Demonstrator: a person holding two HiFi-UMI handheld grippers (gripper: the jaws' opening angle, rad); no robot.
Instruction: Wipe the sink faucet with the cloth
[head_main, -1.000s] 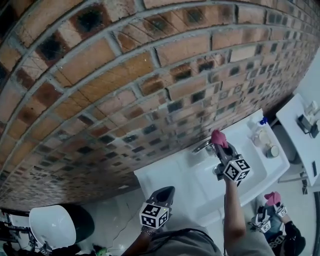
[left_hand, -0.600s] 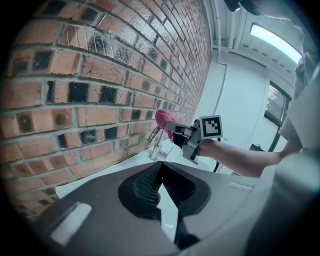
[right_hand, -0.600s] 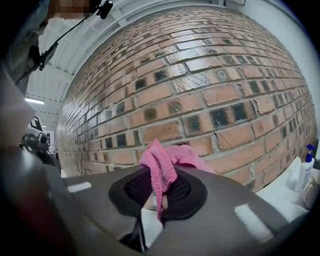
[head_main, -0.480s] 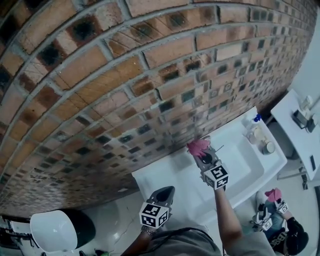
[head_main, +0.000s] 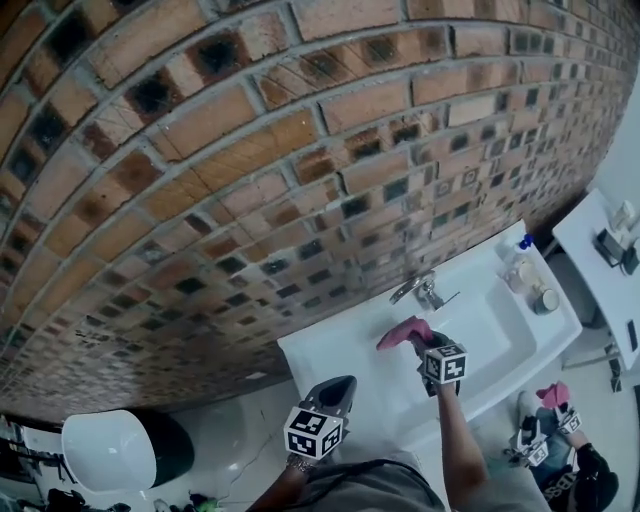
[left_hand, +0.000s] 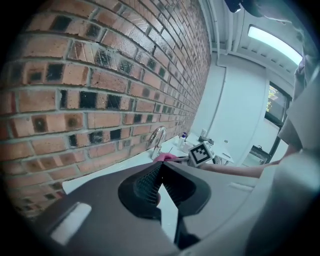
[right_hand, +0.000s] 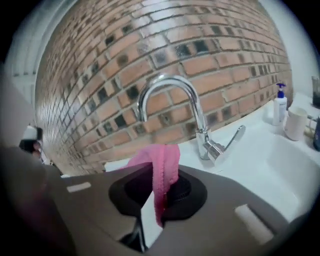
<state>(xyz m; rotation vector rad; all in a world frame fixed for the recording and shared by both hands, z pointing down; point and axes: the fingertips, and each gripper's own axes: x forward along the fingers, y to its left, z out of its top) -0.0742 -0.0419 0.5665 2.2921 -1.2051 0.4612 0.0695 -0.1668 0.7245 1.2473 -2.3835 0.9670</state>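
Head view: right gripper holds the pink cloth over the white sink, near the faucet but not touching it. Left gripper hangs low, off the sink.
Left gripper view: jaw tips together, nothing between.
Right gripper view: jaws clamped on the cloth, which droops. The faucet is just ahead, with a soap bottle and cup far right.

Cloth mostly behind left gripper
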